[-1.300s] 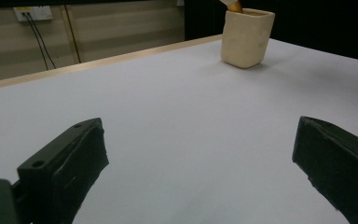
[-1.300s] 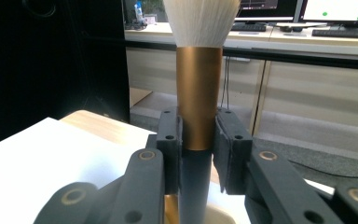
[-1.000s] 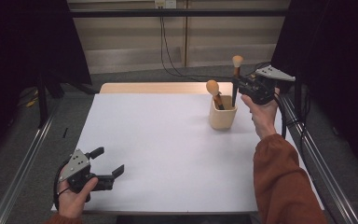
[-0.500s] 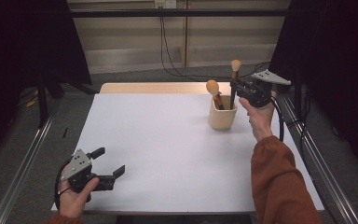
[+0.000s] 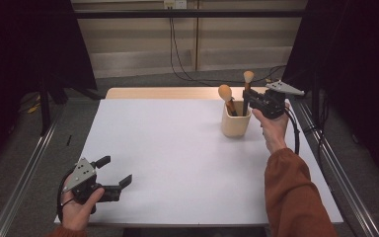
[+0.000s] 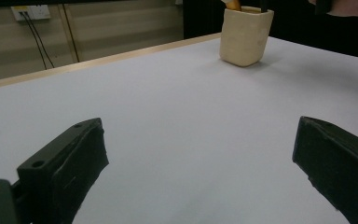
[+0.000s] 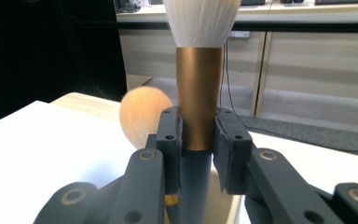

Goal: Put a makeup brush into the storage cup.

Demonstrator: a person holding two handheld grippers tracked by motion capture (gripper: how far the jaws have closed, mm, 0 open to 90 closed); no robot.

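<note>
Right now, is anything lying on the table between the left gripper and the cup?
No. In the high view only bare white table lies between the left gripper and the cup.

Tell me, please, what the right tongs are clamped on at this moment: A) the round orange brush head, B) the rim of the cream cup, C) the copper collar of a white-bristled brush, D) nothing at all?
C: in the right gripper view the right tongs pinch the white-bristled brush at its copper collar, above the cream cup.

White table [image 5: 177, 148] — beige wall panels [image 5: 143, 39], grey floor [image 5: 24, 163], dark curtains [image 5: 24, 44].
</note>
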